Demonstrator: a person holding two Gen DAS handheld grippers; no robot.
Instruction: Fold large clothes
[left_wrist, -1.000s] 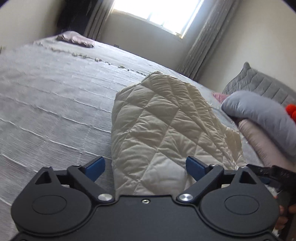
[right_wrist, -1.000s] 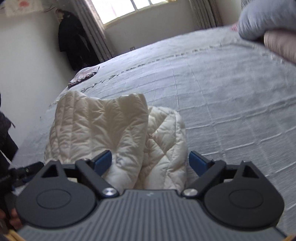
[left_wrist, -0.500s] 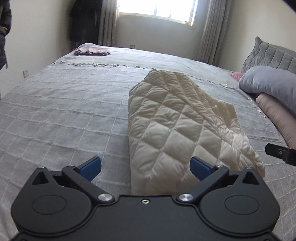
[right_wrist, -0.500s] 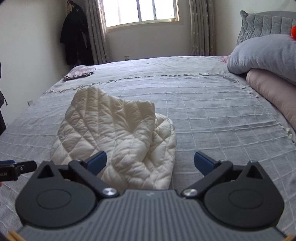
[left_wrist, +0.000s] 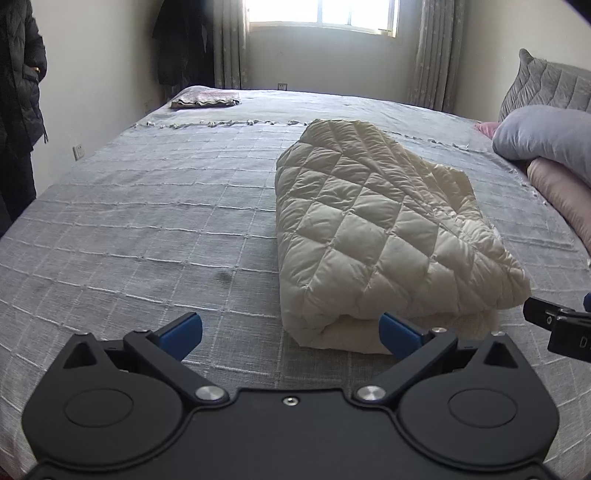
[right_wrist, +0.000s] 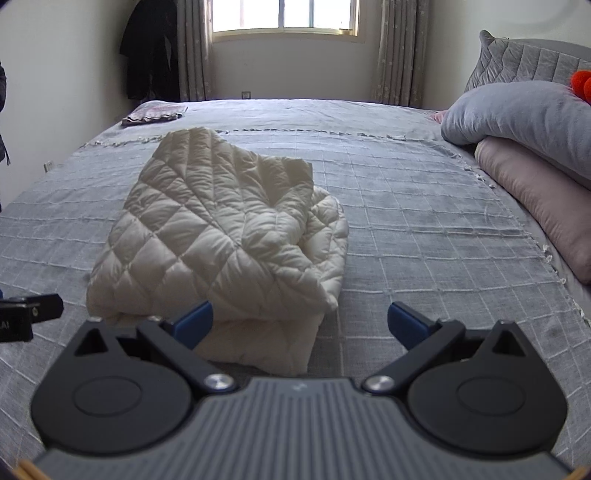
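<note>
Both of your tools, the left tool (left_wrist: 290, 334) and the right tool (right_wrist: 300, 323), gape wide with nothing between them. Your cream quilted jacket (left_wrist: 373, 236) lies folded on the bed (left_wrist: 147, 221), at one o'clock from the left tool. Folding looks finished; perhaps tidy its loose edge.

I see daylight entering through the far window (left_wrist: 321, 16), which is blown out to white glare. The bedspread (right_wrist: 406, 221) is evenly lit, with soft shadows. Fisheye distortion curves the edges; both views are sharp.
</note>
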